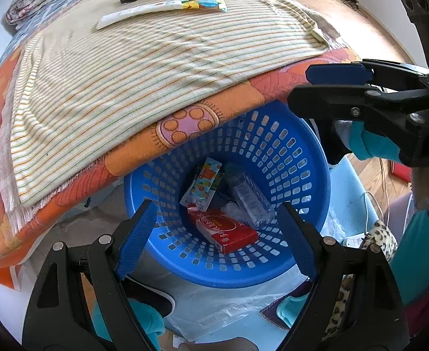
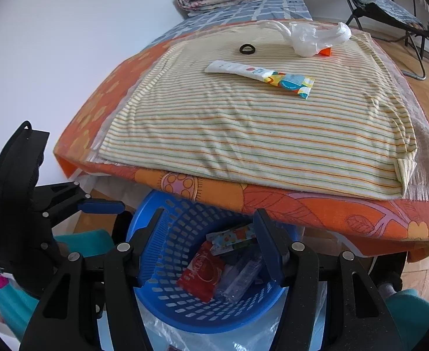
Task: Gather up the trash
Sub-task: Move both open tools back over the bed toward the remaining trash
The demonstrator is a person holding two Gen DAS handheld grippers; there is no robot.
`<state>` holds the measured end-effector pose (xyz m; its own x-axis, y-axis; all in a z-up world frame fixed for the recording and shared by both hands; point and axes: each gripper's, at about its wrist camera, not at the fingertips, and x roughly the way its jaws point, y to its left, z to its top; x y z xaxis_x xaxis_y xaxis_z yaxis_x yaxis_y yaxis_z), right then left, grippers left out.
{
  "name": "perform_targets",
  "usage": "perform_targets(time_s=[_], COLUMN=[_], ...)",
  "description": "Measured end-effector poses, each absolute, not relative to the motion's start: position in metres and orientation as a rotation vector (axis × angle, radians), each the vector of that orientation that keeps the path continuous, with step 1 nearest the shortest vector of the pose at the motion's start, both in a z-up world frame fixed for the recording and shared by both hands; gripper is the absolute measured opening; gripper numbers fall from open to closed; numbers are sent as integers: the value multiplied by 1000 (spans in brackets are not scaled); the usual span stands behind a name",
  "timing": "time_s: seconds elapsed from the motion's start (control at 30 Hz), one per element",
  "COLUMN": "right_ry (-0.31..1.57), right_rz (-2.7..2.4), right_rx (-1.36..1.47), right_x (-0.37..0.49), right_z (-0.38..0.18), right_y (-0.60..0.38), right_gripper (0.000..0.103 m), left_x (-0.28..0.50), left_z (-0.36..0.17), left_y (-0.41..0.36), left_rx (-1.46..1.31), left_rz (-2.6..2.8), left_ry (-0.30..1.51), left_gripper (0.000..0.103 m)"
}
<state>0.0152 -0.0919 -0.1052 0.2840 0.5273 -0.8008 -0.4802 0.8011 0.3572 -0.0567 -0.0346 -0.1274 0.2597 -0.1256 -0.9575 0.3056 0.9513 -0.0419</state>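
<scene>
While both my hands hang over the blue basket [image 1: 317,158], my left gripper [image 1: 217,234] has its fingers spread apart with nothing between them, and my right gripper [image 2: 211,248] is just as wide and just as empty. Down in the basket lie a red carton [image 1: 224,229], a clear plastic bottle [image 1: 249,197] and a fruit-print carton [image 1: 202,185], so that trash is in. Further out, on the striped cloth [image 2: 243,134] over the bed [image 2: 331,213], a white tube [image 2: 235,68] lies touching a colourful wrapper [image 2: 290,83] toward the far edge, a black ring [image 2: 247,48] just beyond, and a crumpled plastic bag [image 2: 317,39] near the far right corner. The risk, I reckon: that tube lies flat on soft cloth, so my fingers could pinch fabric with it, and dragging the cloth could scatter the rest.
</scene>
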Motion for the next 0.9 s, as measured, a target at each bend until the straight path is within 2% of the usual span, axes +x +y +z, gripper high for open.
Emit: perform_targets(time_s=[0.3,0.67,0.9], right_ry=[1075,1052,1043], right_rz=[637,589,577], right_rx=[69,111,139], right_x=[20,30,38], right_z=[-99,-90,-83], right_y=[-101,-116,-123], right_gripper=[60,61,67], left_x=[-53,-33,-10], left_z=[-116,-88,-75], left_y=[-34,-8,10], left_rx=[142,-10,-137], left_rz=[-295,-191,-108], left_ry=[1243,1128,1063], left_gripper=[87,87,87])
